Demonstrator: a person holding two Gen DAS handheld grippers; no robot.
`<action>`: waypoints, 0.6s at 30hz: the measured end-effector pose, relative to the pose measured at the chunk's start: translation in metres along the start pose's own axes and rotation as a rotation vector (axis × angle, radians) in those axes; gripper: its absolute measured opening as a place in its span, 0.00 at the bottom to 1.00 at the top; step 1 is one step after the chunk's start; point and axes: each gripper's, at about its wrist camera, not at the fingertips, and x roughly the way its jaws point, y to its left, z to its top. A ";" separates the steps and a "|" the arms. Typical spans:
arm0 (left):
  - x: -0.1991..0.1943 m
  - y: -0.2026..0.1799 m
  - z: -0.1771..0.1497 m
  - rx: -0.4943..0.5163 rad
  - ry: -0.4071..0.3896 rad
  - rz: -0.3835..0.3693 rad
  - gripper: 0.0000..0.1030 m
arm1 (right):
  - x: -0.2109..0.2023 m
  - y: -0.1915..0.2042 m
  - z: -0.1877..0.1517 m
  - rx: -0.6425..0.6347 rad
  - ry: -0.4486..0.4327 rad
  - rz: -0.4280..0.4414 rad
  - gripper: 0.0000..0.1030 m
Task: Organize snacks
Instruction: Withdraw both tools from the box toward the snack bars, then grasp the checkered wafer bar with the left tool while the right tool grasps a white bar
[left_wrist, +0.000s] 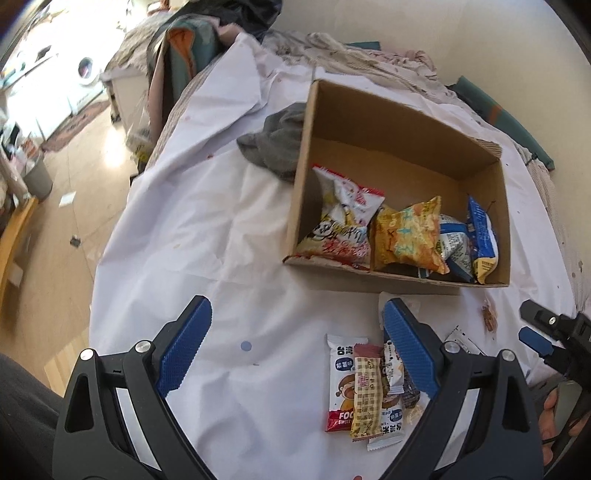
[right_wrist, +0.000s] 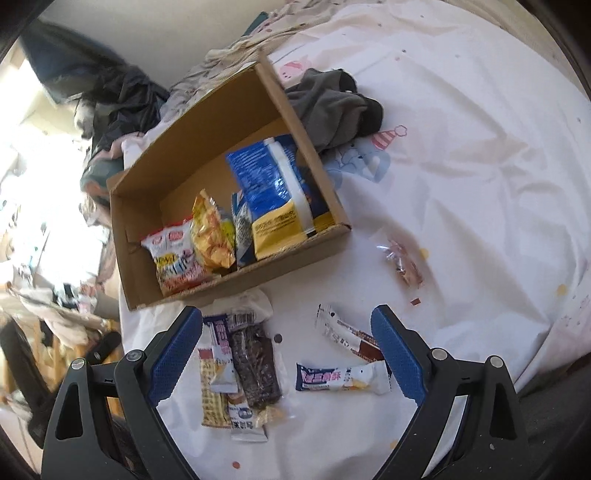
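While both tools hang over the white sheet (right_wrist: 461, 155), the scene reads thus:
Left gripper (left_wrist: 297, 345): jaws wide apart, nothing between the pads; blue right pad overlaps a pile of snack bars (left_wrist: 364, 387) at lower centre; whether it touches them I cannot tell
Right gripper (right_wrist: 286, 350): jaws wide, holding nothing; a dark bar (right_wrist: 256, 367) and a white-and-blue bar (right_wrist: 341, 377) lie on the sheet between its fingers, untouched
Cardboard box (left_wrist: 306, 155): upper right of the left view, upper left-centre of the right view; open-topped
Snack bags (left_wrist: 404, 236): packed along the box's near wall; red-white, yellow, blue
Grey cloth (right_wrist: 332, 107): against the box's outer wall
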 end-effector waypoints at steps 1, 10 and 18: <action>0.003 0.001 0.000 -0.008 0.014 0.002 0.90 | -0.001 -0.005 0.002 0.028 -0.008 0.002 0.92; 0.020 -0.006 -0.016 -0.036 0.155 -0.043 0.84 | -0.011 -0.039 0.012 0.198 -0.029 0.034 0.92; 0.023 -0.041 -0.029 0.124 0.240 -0.058 0.47 | -0.005 -0.033 0.014 0.207 -0.007 0.066 0.92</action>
